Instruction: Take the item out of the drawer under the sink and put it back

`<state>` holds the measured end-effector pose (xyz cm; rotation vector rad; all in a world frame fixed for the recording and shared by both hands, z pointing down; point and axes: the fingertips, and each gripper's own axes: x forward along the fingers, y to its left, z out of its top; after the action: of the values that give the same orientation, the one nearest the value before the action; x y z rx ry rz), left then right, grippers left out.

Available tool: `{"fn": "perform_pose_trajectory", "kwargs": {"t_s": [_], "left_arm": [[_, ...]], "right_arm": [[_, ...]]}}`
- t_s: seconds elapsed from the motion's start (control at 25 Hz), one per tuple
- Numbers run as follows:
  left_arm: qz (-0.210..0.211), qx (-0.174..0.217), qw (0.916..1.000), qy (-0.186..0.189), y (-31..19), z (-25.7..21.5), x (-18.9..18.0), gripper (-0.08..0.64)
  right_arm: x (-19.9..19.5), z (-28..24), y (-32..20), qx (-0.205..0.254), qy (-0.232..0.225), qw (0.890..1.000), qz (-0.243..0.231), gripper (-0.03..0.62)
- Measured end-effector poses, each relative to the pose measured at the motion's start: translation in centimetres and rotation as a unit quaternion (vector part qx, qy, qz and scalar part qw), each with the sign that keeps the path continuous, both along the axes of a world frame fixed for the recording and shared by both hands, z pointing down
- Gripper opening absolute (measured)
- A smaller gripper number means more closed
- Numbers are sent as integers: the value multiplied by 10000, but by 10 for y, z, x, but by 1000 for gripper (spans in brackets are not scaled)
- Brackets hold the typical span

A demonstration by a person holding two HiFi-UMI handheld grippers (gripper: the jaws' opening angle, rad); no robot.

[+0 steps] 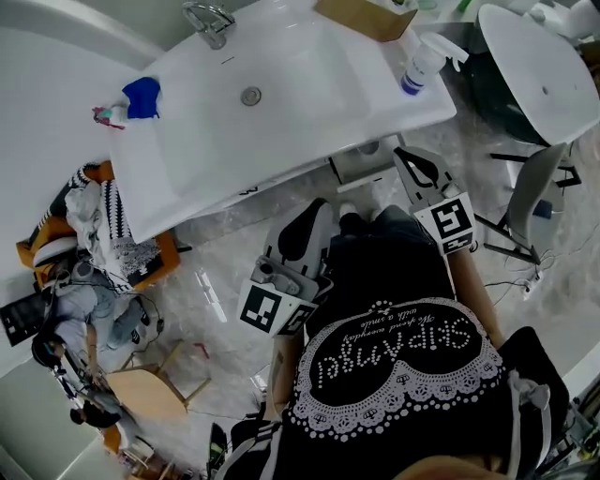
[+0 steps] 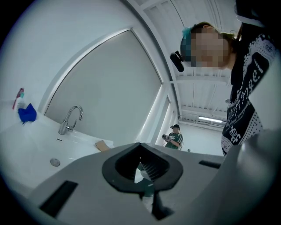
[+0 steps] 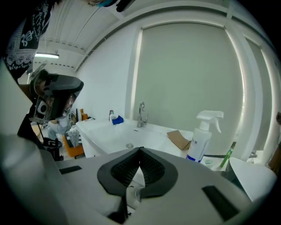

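Left gripper (image 2: 140, 144) and right gripper (image 3: 140, 150): fingers closed, empty. Sink (image 3: 107, 132) and faucet (image 3: 141, 115) lie beyond the right fingertips, with the spray bottle (image 3: 203, 138) to their right. Marker cubes (image 1: 274, 309) show only in the head view.

On the white bench (image 1: 187, 159) before me, a spray bottle (image 1: 419, 67) with a blue base stands at the right corner, and a flat piece of cardboard (image 1: 366, 17) lies just behind it. The chrome tap (image 1: 208, 21) rises at the back edge, and a blue cloth (image 1: 142, 97) sits at the left end. On the floor to my left I see an orange basket (image 1: 169, 255) heaped with clothes, and nearer me a wooden chair (image 1: 145, 392).
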<state>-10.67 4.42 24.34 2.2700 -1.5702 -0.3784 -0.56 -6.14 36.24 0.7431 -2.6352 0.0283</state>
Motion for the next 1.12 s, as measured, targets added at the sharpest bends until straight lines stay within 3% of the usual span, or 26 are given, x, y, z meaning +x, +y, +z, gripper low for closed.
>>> {"fn": "perform_pose_trajectory", "kwargs": {"t_s": [0.12, 0.32, 0.8, 0.96, 1.12], "left_arm": [[-12, 16, 9999, -109, 4, 0, -5, 5], [-4, 184, 9998, 33, 6, -12, -7, 5], [-360, 161, 9967, -714, 24, -6, -53, 5], [-494, 250, 9949, -841, 37, -13, -70, 5], [-673, 100, 9934, -928, 53, -6, -82, 5]], "right_arm": [[6, -18, 6, 26, -245, 9996, 130, 17], [14, -48, 18, 268, -600, 9976, 227, 17], [15, -81, 25, 520, -848, 9947, 274, 17], [19, -89, 28, 489, -965, 9937, 282, 17], [20, -97, 31, 437, -1181, 9916, 306, 17]]}}
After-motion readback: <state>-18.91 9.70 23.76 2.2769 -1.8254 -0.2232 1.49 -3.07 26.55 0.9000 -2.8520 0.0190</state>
